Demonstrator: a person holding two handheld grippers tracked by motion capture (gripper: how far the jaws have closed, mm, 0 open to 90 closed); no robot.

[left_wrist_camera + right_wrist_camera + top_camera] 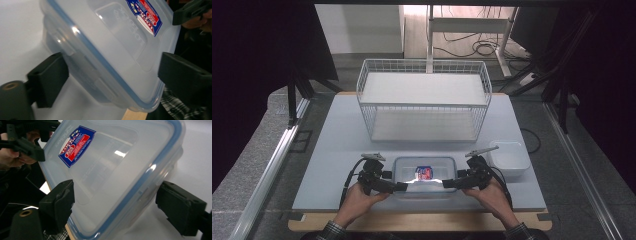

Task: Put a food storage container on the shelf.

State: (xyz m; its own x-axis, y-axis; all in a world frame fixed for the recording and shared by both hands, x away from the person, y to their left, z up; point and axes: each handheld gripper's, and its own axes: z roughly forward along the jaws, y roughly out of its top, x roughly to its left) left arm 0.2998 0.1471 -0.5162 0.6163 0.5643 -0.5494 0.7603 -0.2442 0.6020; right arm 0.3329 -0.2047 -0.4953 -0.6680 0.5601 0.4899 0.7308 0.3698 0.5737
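Counted one lidded box [424,175] at six o'clock on the table [337,140], one wire basket [423,100] at twelve, one tub [509,159] at four, two grippers, left [403,186] and right [445,184], jaws apart astride box ends.

The container's [110,50] label [146,15] is cut off by the left gripper view's top edge.

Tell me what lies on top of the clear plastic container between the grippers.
A translucent blue-rimmed lid covers the container, with a red and blue label stuck on it. What is inside cannot be made out through the frosted lid.
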